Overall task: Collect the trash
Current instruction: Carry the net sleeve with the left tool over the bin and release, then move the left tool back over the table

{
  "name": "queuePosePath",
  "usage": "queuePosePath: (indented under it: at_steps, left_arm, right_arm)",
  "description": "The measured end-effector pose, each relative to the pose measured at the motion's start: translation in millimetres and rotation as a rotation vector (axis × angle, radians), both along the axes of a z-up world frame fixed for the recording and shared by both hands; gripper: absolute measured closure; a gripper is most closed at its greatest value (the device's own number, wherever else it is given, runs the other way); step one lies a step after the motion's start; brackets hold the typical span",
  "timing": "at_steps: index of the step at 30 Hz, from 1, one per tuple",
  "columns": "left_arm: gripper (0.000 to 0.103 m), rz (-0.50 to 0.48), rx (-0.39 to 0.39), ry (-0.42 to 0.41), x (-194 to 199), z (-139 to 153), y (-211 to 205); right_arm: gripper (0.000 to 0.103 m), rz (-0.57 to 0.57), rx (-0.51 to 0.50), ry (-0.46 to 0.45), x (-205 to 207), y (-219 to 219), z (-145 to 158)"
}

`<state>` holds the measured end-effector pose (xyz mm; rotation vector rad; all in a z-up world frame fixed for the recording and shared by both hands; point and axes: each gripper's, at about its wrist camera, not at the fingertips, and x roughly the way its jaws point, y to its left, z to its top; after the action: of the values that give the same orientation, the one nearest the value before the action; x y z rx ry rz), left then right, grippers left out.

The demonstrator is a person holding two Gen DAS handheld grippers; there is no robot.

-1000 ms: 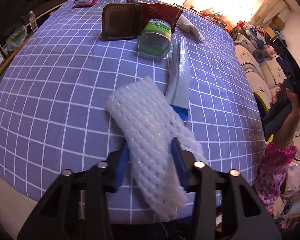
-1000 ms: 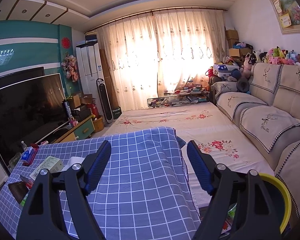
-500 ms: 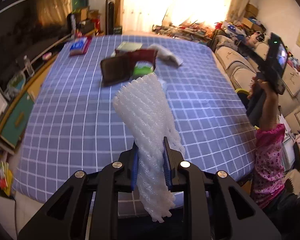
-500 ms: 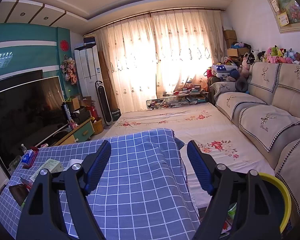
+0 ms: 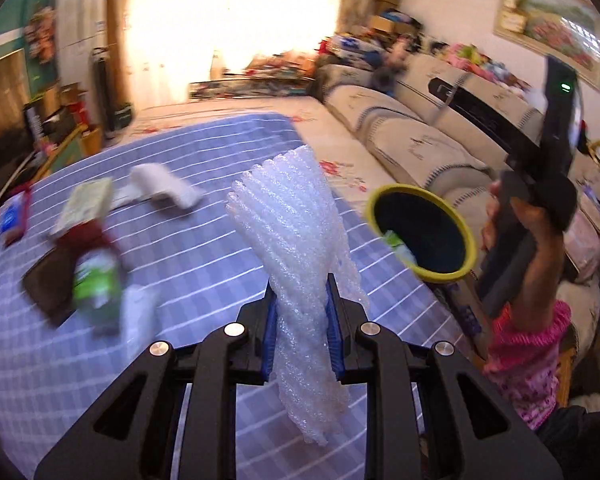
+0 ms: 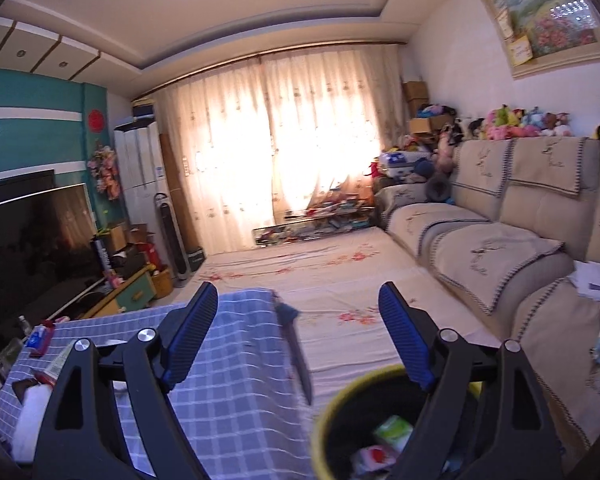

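Observation:
My left gripper is shut on a white foam net sleeve and holds it upright above the blue checked tablecloth. A yellow-rimmed trash bin stands off the table's right edge, ahead and right of the sleeve; some trash lies inside. My right gripper is open and empty, raised above the bin beside the table. It also shows in the left wrist view, held up at the right.
On the table lie a green-labelled jar, a brown wallet-like pouch, a red wrapper, a white crumpled piece and a blue-red pack. A beige sofa runs along the right; a TV stands left.
My left gripper closed on the foam sleeve, lifted it off the table and swung right toward the bin. My right gripper tilted down a little, and the bin came into its view.

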<state>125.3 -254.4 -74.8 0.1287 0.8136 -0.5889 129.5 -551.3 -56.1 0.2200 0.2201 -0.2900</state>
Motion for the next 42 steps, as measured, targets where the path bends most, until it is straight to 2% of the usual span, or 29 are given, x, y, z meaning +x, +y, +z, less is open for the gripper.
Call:
queuePosePath:
  at_steps: [5, 10, 17, 20, 21, 22, 24, 26, 29, 32, 35, 38, 42]
  left_arm:
    - [0.081, -0.147, 0.002, 0.028, 37, -7, -83]
    - [0.081, -0.274, 0.057, 0.041, 65, -24, -175]
    - [0.078, -0.319, 0.117, 0.129, 102, -74, -270]
    - [0.066, -0.314, 0.162, 0.119, 107, -95, -296]
    - [0.056, -0.312, 0.175, 0.119, 108, -103, -301]
    - [0.04, -0.309, 0.187, 0.127, 111, -109, -308]
    - [0.027, -0.302, 0.202, 0.134, 115, -119, -311]
    - [0.027, -0.294, 0.2, 0.148, 119, -124, -313]
    - [0.026, -0.282, 0.158, 0.141, 120, -114, -305]
    - [0.025, -0.263, 0.097, 0.099, 114, -89, -283]
    - [0.019, -0.233, 0.01, 0.053, 107, -56, -246]
    - [0.016, -0.191, -0.073, -0.013, 98, -21, -199]
    - [0.01, -0.106, -0.159, -0.133, 84, 24, -116]
  right_arm:
    - [0.025, -0.128, -0.011, 0.023, -49, -40, -12]
    - [0.025, -0.233, 0.039, 0.043, -91, -77, -34]
    - [0.025, -0.326, 0.105, 0.102, -125, -115, -69]
    - [0.025, -0.34, 0.116, 0.11, -124, -124, -71]
    - [0.025, -0.342, 0.117, 0.108, -125, -125, -71]
    - [0.025, -0.343, 0.117, 0.106, -123, -125, -69]
    - [0.025, -0.34, 0.112, 0.101, -123, -123, -66]
    - [0.025, -0.338, 0.106, 0.095, -123, -120, -60]
    - [0.025, -0.348, 0.088, 0.082, -126, -118, -54]
    - [0.025, -0.36, 0.085, 0.066, -132, -115, -47]
    - [0.025, -0.365, 0.081, 0.067, -133, -112, -44]
    - [0.025, -0.348, 0.082, 0.077, -129, -106, -44]
    - [0.025, -0.3, 0.073, 0.091, -114, -89, -43]
